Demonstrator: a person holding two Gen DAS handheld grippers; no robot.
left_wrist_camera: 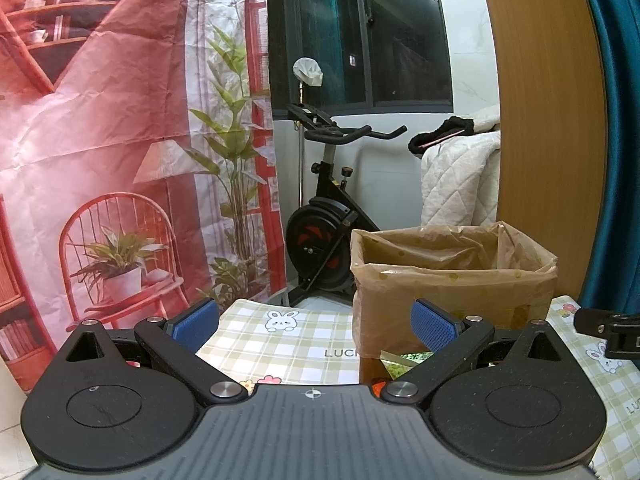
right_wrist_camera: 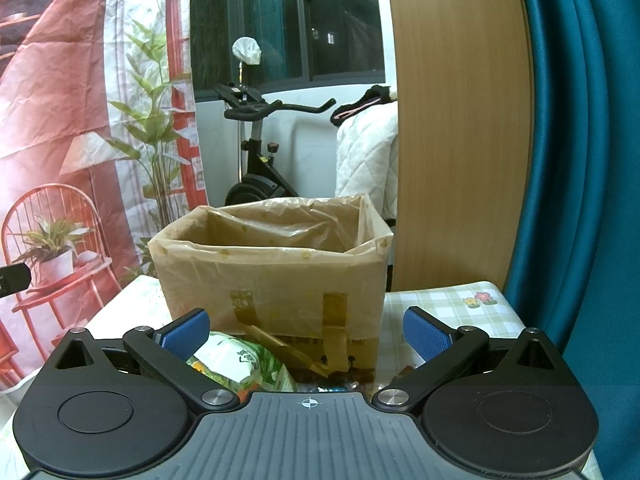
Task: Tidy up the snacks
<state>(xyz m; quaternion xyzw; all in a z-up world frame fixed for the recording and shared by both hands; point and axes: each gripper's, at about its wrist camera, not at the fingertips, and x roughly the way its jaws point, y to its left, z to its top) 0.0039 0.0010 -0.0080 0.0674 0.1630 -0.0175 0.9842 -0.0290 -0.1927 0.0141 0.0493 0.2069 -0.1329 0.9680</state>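
While hovering low over the checked tablecloth [left_wrist_camera: 280, 344], right gripper [right_wrist_camera: 306, 332] spread wide, empty; left gripper [left_wrist_camera: 316, 324] likewise. Green snack bag [right_wrist_camera: 240, 364] just below the right jaws, toward seven o'clock, long axis unclear. Lined box [right_wrist_camera: 272, 276] at twelve. Right hand nearer.

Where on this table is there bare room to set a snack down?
The checked tablecloth is bare left of the lined box, around the bunny print. A smaller bare patch lies right of the box, by the flower print toward the teal curtain. It is crowded in front of the box, where the green snack bag and other packets lie under the right tool.
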